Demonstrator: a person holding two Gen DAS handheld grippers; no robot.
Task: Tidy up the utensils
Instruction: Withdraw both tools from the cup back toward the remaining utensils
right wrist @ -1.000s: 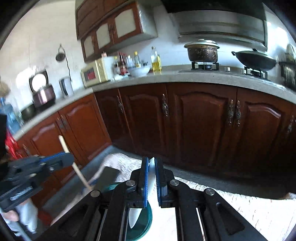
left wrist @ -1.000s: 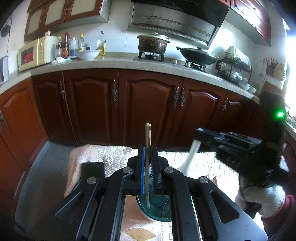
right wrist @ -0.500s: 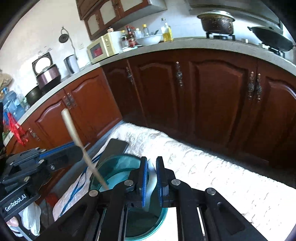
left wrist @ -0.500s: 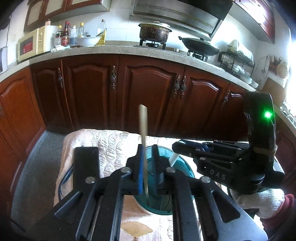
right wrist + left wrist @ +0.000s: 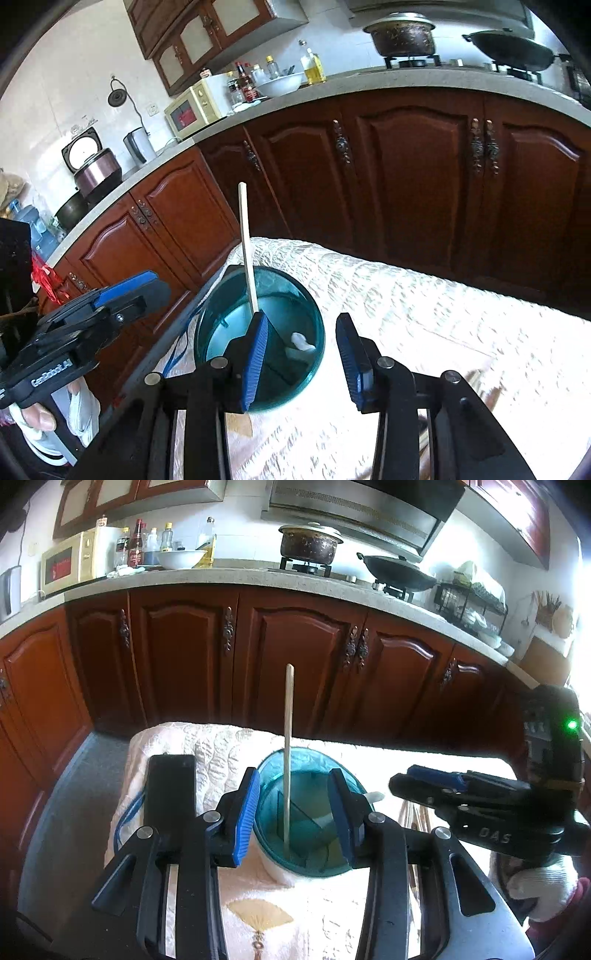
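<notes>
Two views—only the left wrist shows chopsticks (image 5: 415, 816) beside the holder (image 5: 280, 771).

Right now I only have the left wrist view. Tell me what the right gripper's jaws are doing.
Observer: The right gripper is opening its jaws, and nothing sits between them.
Operator: Say where the white spoon lies.
Observer: The white spoon lies inside the teal holder, to the right of the upright chopstick.
</notes>
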